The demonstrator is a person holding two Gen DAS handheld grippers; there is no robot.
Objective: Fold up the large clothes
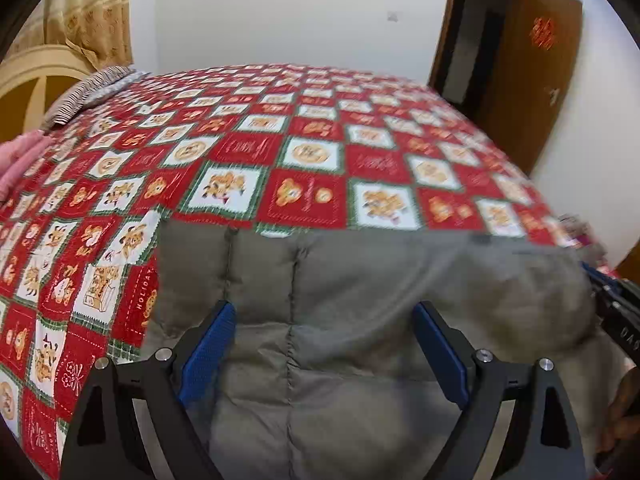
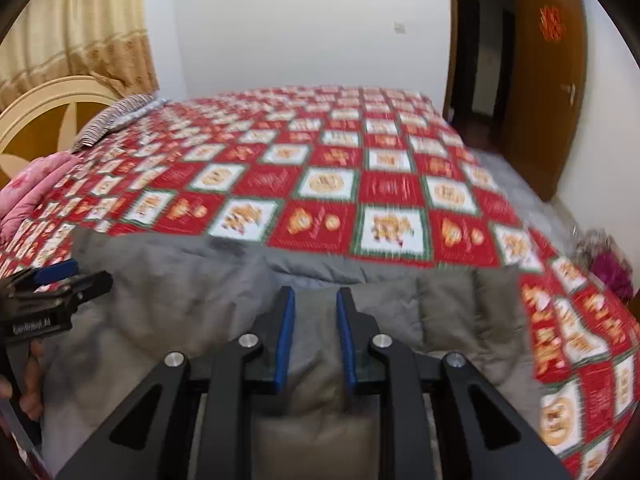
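A grey quilted jacket (image 1: 360, 272) lies spread over the near part of the bed. My left gripper (image 1: 323, 306) hovers just above it, its blue pads (image 1: 208, 348) wide apart and holding nothing. It shows again at the left edge of the right wrist view as the left gripper (image 2: 52, 292), with a hand (image 2: 32, 380) holding it. My right gripper (image 2: 315, 292) has its jaws nearly together, and a fold of the jacket (image 2: 180, 300) fills the narrow gap between the pads. In the left wrist view the right gripper (image 1: 616, 300) is only a dark blur at the right edge.
The bed carries a red, white and green patchwork quilt (image 1: 304, 152). A striped pillow (image 1: 88, 92) and pink bedding (image 1: 20, 160) lie by the cream headboard (image 1: 36, 80) at the left. A brown door (image 1: 528, 60) stands open at the far right. A purple bundle (image 2: 612, 268) sits off the bed's right edge.
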